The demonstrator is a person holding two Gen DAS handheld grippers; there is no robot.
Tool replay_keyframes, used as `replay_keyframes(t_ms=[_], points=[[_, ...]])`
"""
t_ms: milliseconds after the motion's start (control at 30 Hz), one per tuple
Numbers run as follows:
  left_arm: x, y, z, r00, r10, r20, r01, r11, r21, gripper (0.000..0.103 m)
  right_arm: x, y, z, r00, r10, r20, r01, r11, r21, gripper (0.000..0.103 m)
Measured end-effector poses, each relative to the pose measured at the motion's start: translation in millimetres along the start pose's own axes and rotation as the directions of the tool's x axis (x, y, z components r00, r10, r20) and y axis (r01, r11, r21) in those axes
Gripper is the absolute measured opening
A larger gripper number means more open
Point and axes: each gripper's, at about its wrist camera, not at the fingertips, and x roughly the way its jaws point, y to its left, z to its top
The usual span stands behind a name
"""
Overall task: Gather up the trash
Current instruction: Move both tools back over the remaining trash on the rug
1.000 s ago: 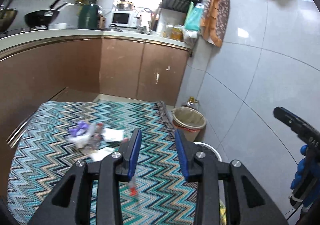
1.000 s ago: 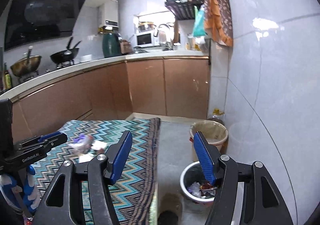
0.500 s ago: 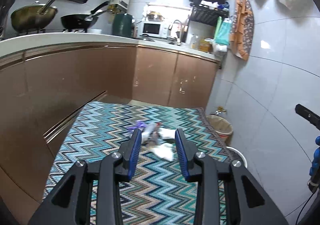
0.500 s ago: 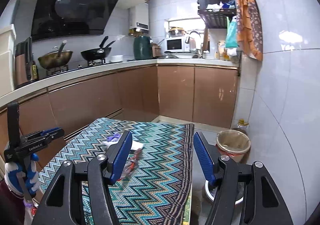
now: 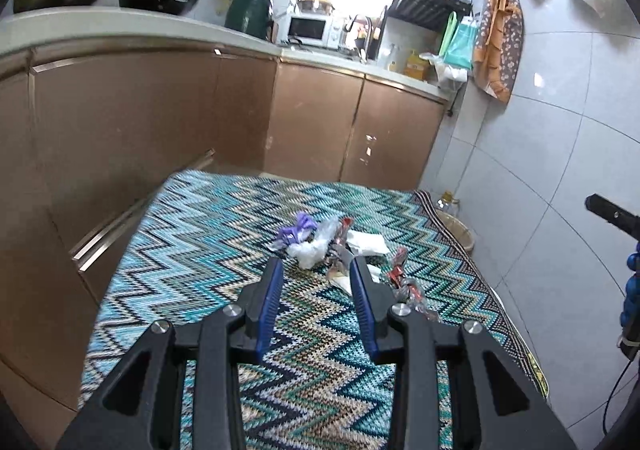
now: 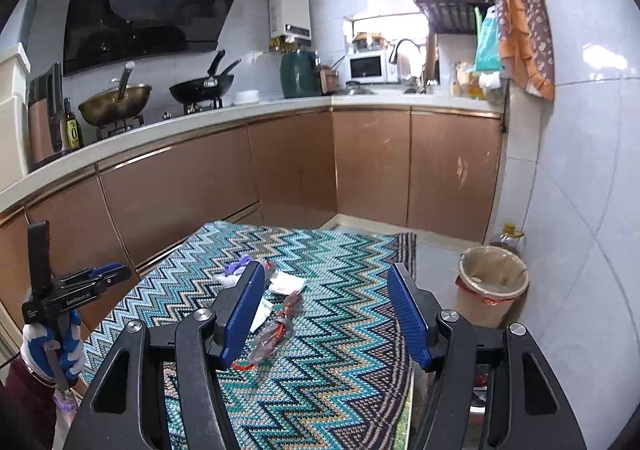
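Both grippers tilted down, nothing between pads. Left gripper [image 5: 316, 268] jaws partly apart; right gripper [image 6: 326, 276] jaws wider; gloved left hand [image 6: 52, 346] on its handle

Teal zigzag rug [image 5: 224, 250]; perhaps purple wrapper [image 5: 297, 230]

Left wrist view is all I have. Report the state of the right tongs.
Observer: The right tongs stand open, with nothing between them.
Operator: Now give me the bin. I see only its edge.
Observer: The bin stands upright just off the right edge of the rug, lined with a bag.
Operator: Name what lies nearest the right tongs.
Observer: A clear wrapper with red print lies on the rug, just beyond the finger on the picture's left.
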Motion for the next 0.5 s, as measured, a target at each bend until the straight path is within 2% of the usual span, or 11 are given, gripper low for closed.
replay_keyframes(t_ms=[267,500], points=[[74,12,1,0.993,-0.050,-0.105,0.046,0.998,-0.037,0.033,62,-2,-8,0.995,0.052,-0.090,-0.051,0.999,0.013,0.063],[133,23,7,0.986,-0.063,-0.157,0.050,0.995,-0.085,0.033,117,1,-23,0.978,0.101,-0.185,-0.099,0.995,0.021,0.063]])
